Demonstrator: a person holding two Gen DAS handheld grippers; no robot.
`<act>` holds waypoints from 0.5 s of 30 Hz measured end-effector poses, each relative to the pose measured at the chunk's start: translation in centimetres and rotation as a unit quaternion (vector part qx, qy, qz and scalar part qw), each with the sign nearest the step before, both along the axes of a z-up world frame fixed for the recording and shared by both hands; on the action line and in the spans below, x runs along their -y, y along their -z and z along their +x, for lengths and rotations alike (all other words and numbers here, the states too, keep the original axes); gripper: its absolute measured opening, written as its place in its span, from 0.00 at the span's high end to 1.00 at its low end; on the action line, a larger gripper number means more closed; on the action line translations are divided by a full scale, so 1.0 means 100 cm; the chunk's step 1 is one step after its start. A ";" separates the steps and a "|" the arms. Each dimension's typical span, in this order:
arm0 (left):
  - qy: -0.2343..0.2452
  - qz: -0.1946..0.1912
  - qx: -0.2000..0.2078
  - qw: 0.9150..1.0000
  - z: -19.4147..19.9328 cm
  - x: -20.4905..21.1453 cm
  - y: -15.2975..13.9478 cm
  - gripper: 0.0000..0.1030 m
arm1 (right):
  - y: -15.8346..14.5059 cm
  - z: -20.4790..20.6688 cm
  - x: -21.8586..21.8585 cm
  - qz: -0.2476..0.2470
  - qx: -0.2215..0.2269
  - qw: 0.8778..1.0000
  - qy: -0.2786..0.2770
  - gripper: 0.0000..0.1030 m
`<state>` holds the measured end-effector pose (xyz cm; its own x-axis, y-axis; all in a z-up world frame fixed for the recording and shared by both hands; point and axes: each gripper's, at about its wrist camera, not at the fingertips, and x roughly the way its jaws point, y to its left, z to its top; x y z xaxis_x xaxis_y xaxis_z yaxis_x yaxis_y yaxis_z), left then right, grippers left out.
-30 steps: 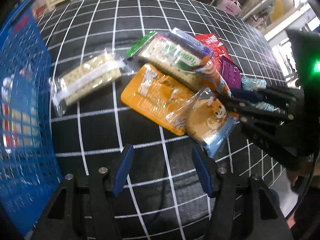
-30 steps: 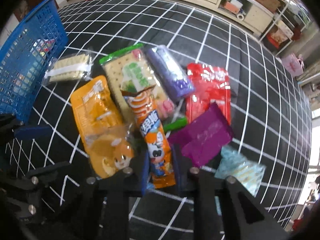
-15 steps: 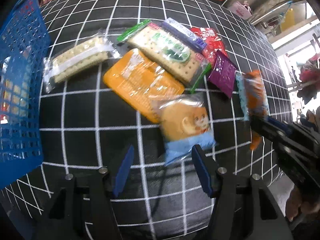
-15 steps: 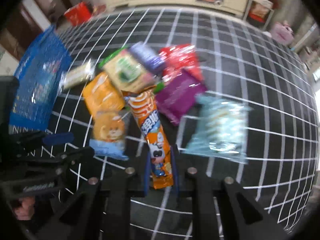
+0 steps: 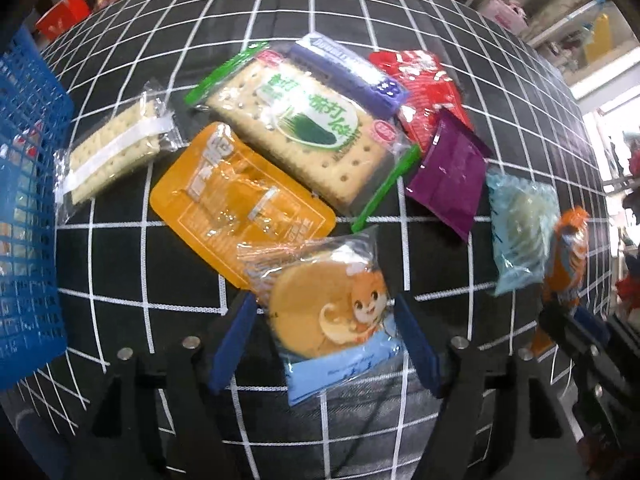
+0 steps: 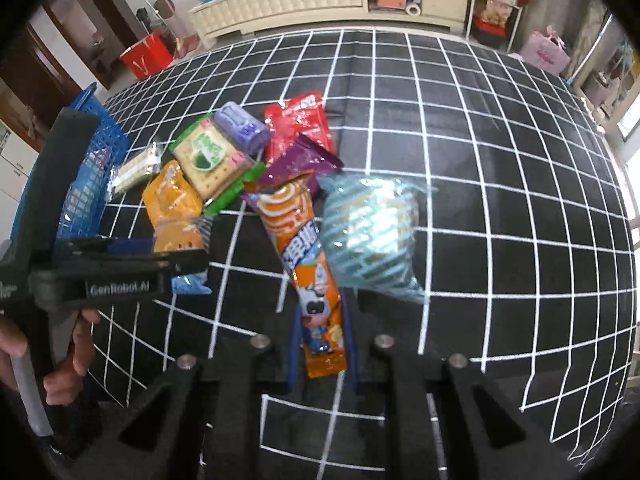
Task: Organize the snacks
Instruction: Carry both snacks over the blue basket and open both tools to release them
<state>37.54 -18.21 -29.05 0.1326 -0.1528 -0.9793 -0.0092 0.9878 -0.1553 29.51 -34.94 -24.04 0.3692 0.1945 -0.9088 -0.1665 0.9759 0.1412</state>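
Between my left gripper's point(image 5: 324, 344) blue pads sits the round cartoon-faced biscuit pack point(image 5: 332, 312); the jaws are opening and stand clear of it on both sides. It lies on the black checked cloth point(image 5: 120, 264), its top end overlapping the orange pack point(image 5: 240, 208). My right gripper point(image 6: 322, 344) is clamped on the lower end of the long orange snack stick point(image 6: 304, 256), which stands lifted in front of the pale blue pack point(image 6: 372, 236). Toward the cloth's left edge stands the blue basket point(image 5: 28, 200), with the clear-wrapped wafer pack point(image 5: 116, 148) just beside it.
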 end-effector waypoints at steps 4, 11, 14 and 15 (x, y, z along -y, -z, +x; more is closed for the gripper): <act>0.007 0.057 0.001 0.998 0.000 0.018 0.006 0.30 | 0.000 -0.002 0.010 0.007 0.000 1.000 0.006 0.79; -0.008 0.063 0.003 0.998 -0.006 0.018 0.012 0.19 | 0.002 -0.007 0.006 0.013 0.000 1.000 -0.003 0.79; -0.007 0.065 -0.001 0.998 -0.010 0.003 0.009 0.27 | -0.001 -0.007 0.003 0.012 0.002 1.000 -0.005 0.79; -0.009 0.064 0.000 0.998 -0.011 0.001 0.006 0.42 | -0.002 -0.007 0.002 0.011 0.004 1.000 -0.004 0.79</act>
<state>36.41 -18.33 -29.61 0.1342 -0.0232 -0.9907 -0.0277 0.9992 -0.0272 28.83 -35.10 -23.80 0.3741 0.2176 -0.9015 -0.1757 0.9711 0.1614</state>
